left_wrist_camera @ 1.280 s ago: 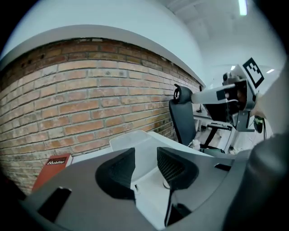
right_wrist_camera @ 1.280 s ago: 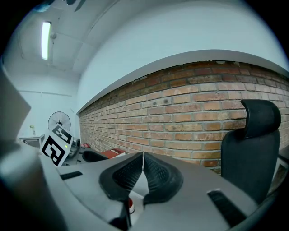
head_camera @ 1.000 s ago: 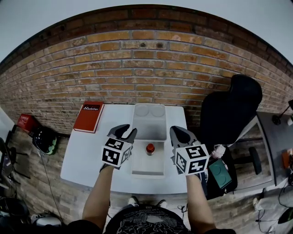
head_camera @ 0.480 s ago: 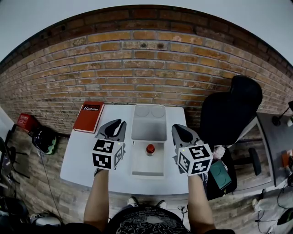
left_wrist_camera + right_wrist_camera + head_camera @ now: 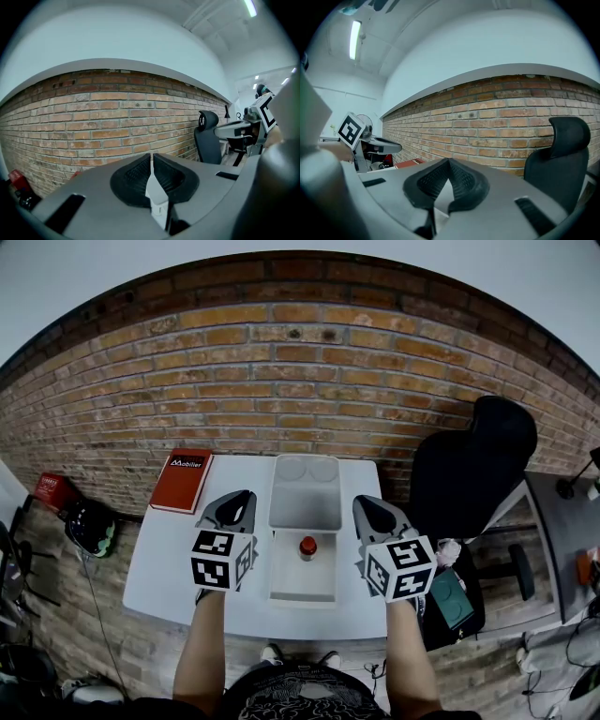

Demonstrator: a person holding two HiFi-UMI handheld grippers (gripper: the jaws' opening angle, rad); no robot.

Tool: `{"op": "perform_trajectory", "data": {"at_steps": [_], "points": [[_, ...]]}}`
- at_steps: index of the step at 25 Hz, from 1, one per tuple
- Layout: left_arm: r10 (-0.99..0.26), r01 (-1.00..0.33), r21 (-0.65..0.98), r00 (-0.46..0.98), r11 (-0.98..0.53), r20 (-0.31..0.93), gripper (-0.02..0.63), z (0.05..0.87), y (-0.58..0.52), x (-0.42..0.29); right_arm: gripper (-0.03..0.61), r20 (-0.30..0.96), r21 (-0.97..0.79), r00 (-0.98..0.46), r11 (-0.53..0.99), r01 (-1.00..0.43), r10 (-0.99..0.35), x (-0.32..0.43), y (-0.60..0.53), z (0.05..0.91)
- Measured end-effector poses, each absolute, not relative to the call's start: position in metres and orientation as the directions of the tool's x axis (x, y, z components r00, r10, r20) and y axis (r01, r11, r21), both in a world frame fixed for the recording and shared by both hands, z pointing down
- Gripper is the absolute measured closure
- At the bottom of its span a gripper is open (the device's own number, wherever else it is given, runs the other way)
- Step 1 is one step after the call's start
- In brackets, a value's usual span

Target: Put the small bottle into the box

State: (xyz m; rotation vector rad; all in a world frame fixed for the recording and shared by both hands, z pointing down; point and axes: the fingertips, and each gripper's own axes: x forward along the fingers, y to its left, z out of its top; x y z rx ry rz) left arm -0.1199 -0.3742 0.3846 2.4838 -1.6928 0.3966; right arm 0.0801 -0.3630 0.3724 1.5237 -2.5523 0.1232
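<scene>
Item: small bottle [image 5: 307, 546], red cap, upright.
Location: it stood in the near, shallow half of the box [image 5: 277, 493], on the white surface [image 5: 178, 559], between the two grippers and touched by neither.
Left gripper [image 5: 236, 501]: its fingers [image 5: 140, 171] had just been closing and met along their whole length, with nothing between them. It was held above the surface just left of the box.
Right gripper [image 5: 367, 507]: its fingers [image 5: 464, 178] met at the tips, nothing held. It was held just right of the box.
Task standing: judged done or nearly done, as the bottle was already inside the box outline.
Risk, tipping: the bottle was tall for its base. An inward sweep of either gripper, both near it, would likely knock it over.
Risk, wrong half: if the shallow half was a hinged lid, folding it over would throw the bottle down or out.
Risk, sliding: the box looked light and lay near the front edge of the surface. A nudge might shift it.
Other contents: red book [image 5: 182, 479] at the far left corner; black chair [image 5: 469, 474] to the right; brick wall [image 5: 281, 381] behind.
Hard to make out: whether the shallow half was tray or lid; what the two round shapes [image 5: 307, 468] in the deep half were.
Hidden: the bottle's body, under its cap in the head view. Neither gripper view showed bottle or box.
</scene>
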Motion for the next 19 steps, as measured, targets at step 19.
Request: {"op": "perform_trajectory", "data": {"at_steps": [19], "points": [[-0.882,-0.916,-0.049,0.368,-0.399,0.295,0.574,0.3951,-0.3763,-0.1124,0.558,0.178,0.024,-0.46,0.472,-0.881,-0.87,0.0797,-0.3645,0.3697]]}}
